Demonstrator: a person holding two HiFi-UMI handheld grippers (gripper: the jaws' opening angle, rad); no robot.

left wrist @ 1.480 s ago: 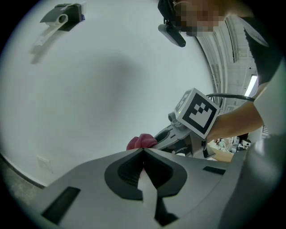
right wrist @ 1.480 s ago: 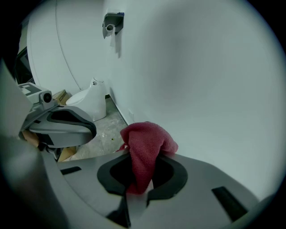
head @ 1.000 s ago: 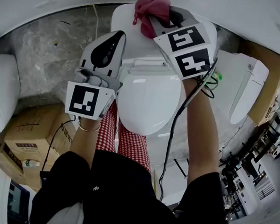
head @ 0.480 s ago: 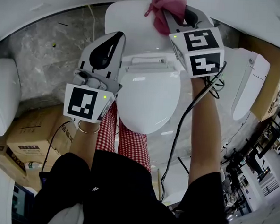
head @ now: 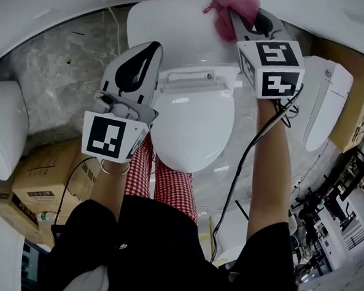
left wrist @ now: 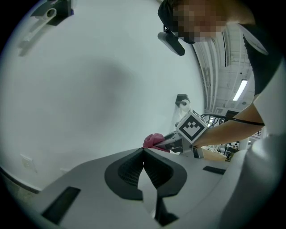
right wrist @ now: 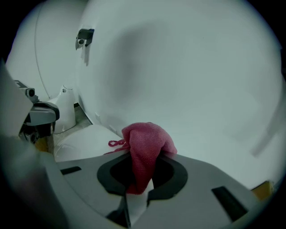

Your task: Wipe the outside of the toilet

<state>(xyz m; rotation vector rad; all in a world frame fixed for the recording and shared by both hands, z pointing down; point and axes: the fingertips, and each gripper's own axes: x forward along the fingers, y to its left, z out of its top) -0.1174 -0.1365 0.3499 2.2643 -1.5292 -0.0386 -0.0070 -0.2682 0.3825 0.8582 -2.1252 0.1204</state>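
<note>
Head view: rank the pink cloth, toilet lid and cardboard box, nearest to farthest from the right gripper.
1. The pink cloth, held by the right gripper, top.
2. The toilet lid, centre.
3. The cardboard box, lower left.

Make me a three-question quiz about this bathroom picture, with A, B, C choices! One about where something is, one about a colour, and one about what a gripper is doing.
1. Where is the pink knitted cloth?
A) in a blue bucket
B) in the right gripper, up by the white toilet tank
C) on a wooden chair

2. What colour is the oval toilet lid?
A) black
B) green
C) white

3. How do the left gripper's jaws stand?
A) together, empty
B) wide apart
C) shut on a brush

Answers:
1 B, the right gripper view shows its jaws pinching the cloth.
2 C, it shines white in the head view.
3 A, the left gripper view shows the pads meeting with nothing between.
</note>
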